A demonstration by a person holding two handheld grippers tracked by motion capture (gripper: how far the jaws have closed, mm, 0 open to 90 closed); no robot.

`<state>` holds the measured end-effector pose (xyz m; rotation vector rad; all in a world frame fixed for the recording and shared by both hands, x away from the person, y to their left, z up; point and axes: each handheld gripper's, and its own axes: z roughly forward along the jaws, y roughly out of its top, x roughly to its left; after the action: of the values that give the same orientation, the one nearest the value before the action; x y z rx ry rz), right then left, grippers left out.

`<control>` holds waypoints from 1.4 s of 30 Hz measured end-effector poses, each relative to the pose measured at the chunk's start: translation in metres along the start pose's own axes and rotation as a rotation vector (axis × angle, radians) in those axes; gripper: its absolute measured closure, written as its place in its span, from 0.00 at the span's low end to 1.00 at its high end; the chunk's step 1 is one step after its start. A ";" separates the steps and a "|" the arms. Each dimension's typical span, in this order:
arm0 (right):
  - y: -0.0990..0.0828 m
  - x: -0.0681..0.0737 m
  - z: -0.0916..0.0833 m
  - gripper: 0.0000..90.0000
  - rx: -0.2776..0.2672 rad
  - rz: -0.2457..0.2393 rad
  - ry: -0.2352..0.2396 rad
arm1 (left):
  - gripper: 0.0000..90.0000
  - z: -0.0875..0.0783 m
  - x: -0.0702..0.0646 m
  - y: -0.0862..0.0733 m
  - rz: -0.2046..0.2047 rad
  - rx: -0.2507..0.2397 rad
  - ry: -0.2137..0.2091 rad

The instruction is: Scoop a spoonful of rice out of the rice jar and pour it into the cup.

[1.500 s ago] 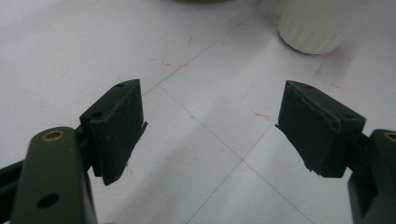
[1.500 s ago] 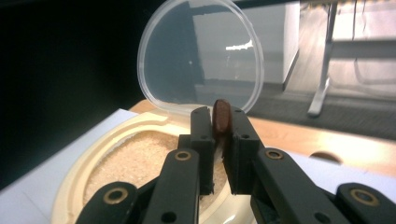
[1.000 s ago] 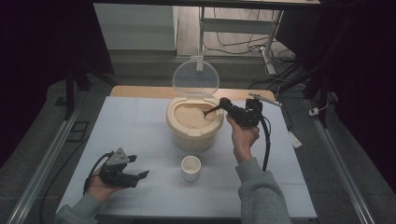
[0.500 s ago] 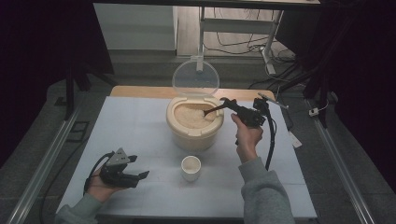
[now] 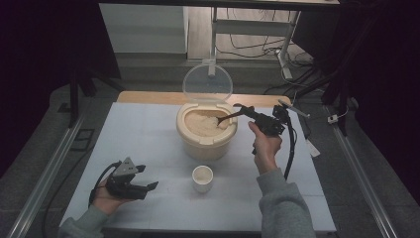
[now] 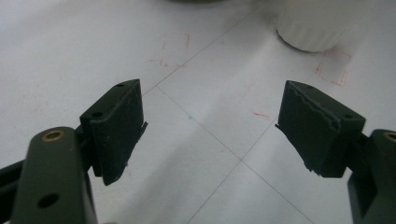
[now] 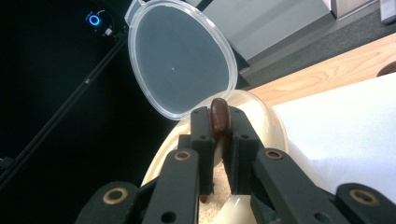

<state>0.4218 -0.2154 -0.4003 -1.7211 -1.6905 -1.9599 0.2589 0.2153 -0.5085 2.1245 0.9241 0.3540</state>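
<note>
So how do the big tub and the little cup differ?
The tub is beige, wide, holds pale grain, and has a clear lid hinged up; the cup is white, much smaller, lidless and looks empty. A dark spoon dips into the tub, not the cup. Both stand upright on the table.

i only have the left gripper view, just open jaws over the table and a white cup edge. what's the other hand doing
Observer: The right gripper is shut on a brown spoon, dipped into the rice in a beige bin.
Operator: is the bin open
Observer: Yes, its clear lid stands flipped up behind it.
Operator: where's my cup from there
Observer: The cup stands in front of the bin, between the hands, with nothing in it that I can make out.
</note>
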 end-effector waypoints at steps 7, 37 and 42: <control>0.003 -0.002 -0.006 0.92 -0.011 0.033 0.025 | 0.25 0.001 0.000 0.000 0.001 0.002 0.000; 0.003 -0.018 -0.020 0.92 -0.030 0.199 0.110 | 0.25 0.001 0.000 0.000 0.010 0.010 0.000; 0.003 -0.017 -0.024 0.92 -0.021 0.201 0.123 | 0.25 0.001 -0.001 0.000 0.012 0.010 -0.001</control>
<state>0.4141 -0.2430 -0.4059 -1.6660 -1.4037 -1.9543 0.2594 0.2140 -0.5091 2.1398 0.9144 0.3550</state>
